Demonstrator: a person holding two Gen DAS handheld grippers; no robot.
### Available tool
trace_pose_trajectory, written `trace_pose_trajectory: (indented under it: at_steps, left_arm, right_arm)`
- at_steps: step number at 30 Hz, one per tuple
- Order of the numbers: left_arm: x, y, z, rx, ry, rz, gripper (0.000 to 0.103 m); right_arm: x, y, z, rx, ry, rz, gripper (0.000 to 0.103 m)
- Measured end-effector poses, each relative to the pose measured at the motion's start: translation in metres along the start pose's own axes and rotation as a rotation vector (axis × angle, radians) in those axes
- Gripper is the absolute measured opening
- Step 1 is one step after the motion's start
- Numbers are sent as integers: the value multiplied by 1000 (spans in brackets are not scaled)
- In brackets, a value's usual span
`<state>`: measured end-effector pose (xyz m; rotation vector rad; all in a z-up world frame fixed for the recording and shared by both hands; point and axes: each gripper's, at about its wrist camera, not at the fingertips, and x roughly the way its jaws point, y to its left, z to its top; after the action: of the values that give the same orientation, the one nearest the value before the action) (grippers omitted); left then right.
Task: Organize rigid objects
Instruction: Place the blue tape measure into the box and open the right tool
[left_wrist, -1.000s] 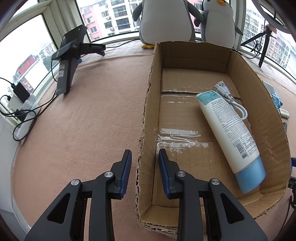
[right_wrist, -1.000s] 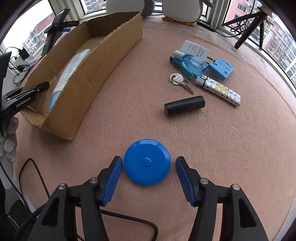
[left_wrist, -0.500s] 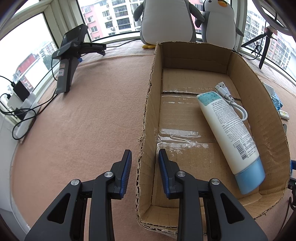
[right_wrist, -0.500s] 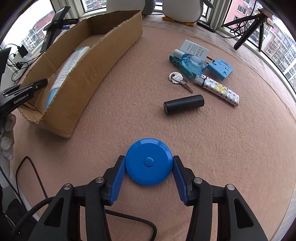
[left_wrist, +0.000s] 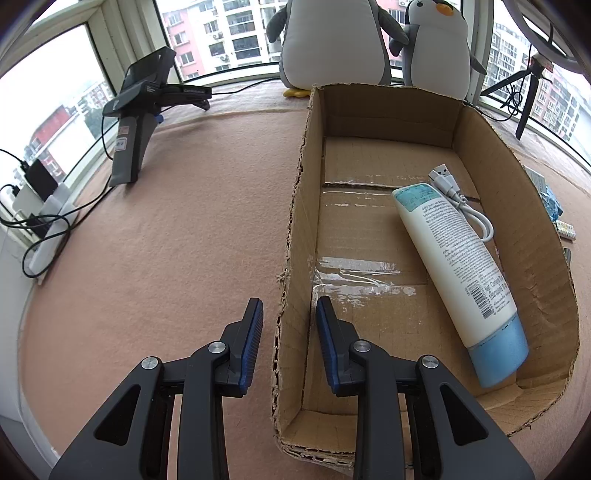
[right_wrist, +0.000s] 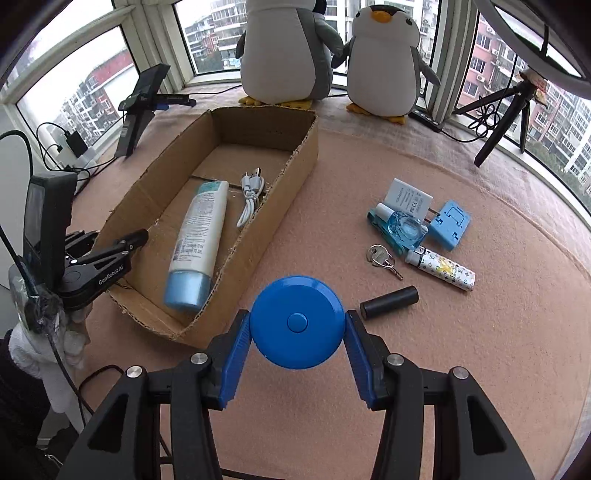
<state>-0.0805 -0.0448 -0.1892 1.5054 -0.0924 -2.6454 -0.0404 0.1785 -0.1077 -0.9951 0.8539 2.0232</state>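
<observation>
My right gripper is shut on a round blue tape measure and holds it above the pink table, right of the cardboard box. The box holds a white tube with a blue cap and a white USB cable. My left gripper straddles the box's left wall near its front corner, jaws apart and not touching it. The tube and cable also show in the left wrist view. The left gripper also shows in the right wrist view.
On the table right of the box lie a black cylinder, keys, a patterned tube, a blue glass bottle, a blue plastic block and a white card. Two plush penguins and a tripod stand behind.
My right gripper closed on the blue tape measure and lifted it off the table, tilting up so the box interior shows. The left gripper has not moved.
</observation>
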Motion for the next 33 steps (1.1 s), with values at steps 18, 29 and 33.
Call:
trace_pose_trajectory:
  at_steps: [18,29,33]
  left_arm:
    - [0,0,0,-2,0,0,27]
    - [0,0,0,-2,0,-1,27]
    - [0,0,0,1,0,1,27]
  right_arm:
    - [47,35,69,-1,-51,32,46]
    - [53,39,76,-4,-68,16,46]
    - [48,41,77,2,-99,0,56]
